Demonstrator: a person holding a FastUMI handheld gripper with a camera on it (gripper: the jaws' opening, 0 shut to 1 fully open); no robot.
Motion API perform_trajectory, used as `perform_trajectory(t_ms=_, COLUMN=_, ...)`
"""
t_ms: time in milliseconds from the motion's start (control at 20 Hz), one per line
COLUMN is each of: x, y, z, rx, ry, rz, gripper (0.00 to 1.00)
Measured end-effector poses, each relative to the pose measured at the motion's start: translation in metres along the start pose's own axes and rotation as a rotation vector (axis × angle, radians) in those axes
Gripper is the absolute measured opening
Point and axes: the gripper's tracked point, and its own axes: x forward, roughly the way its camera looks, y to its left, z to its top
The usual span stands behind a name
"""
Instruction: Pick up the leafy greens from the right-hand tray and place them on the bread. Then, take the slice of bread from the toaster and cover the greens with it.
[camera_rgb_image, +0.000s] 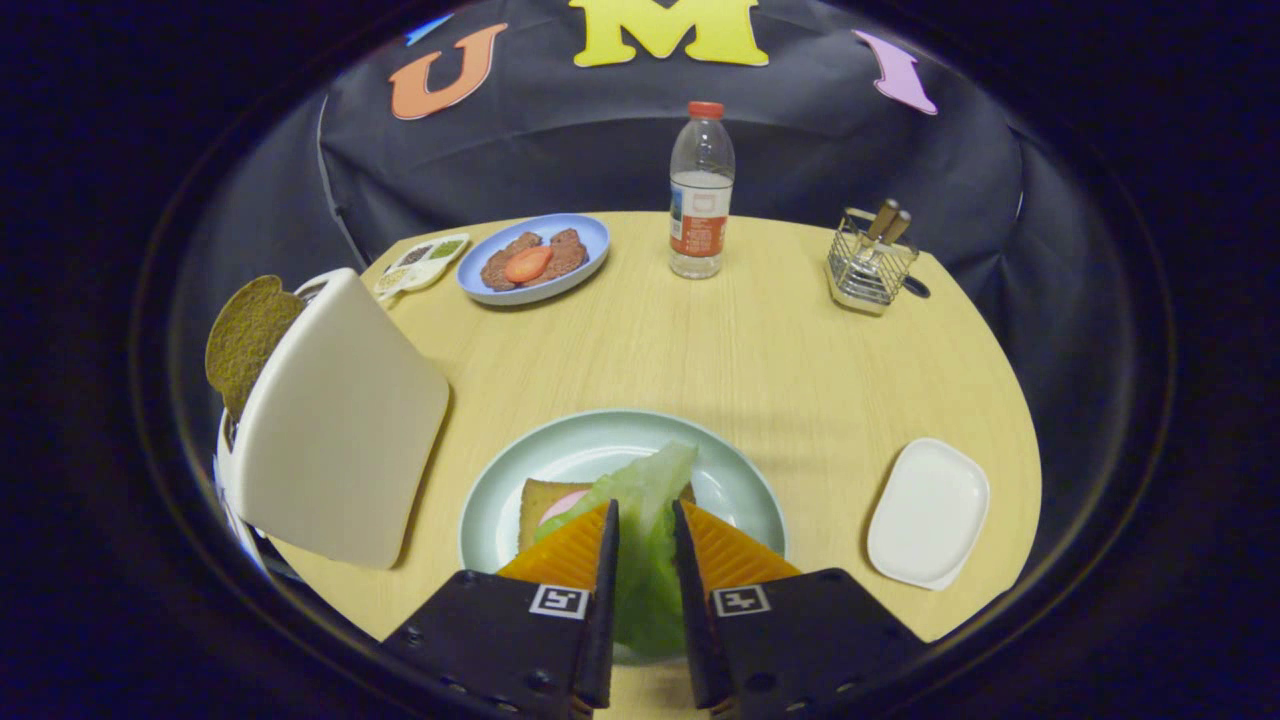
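Observation:
My gripper (645, 520) is shut on the leafy greens (645, 500), a pale green leaf that sticks out ahead of the fingertips and hangs down between the fingers. Right under it lies a slice of bread (540, 498) with a pink slice on top, on a light green plate (600, 440). To the left stands a white toaster (335, 420) with a brown slice of bread (245, 335) poking out of its top. The white right-hand tray (928, 512) lies bare beside the plate.
At the table's back stand a blue plate (535, 258) with meat and tomato, a small seasoning tray (422, 262), a water bottle (700, 190) and a wire cutlery holder (870, 265). Bare wood spans the table's middle.

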Motion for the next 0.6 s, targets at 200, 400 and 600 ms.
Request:
perform_trajectory(t_ms=200, x=-0.032, y=0.005, z=0.009, rx=-0.052, ry=-0.035, rz=0.001, gripper=0.62)
perform_trajectory(t_ms=400, x=-0.087, y=0.012, z=0.031, rx=-0.068, ry=-0.149, rz=0.017, gripper=0.88)
perform_trajectory(t_ms=600, x=-0.154, y=0.012, z=0.062, rx=-0.054, ry=-0.324, rz=0.004, gripper=0.97)
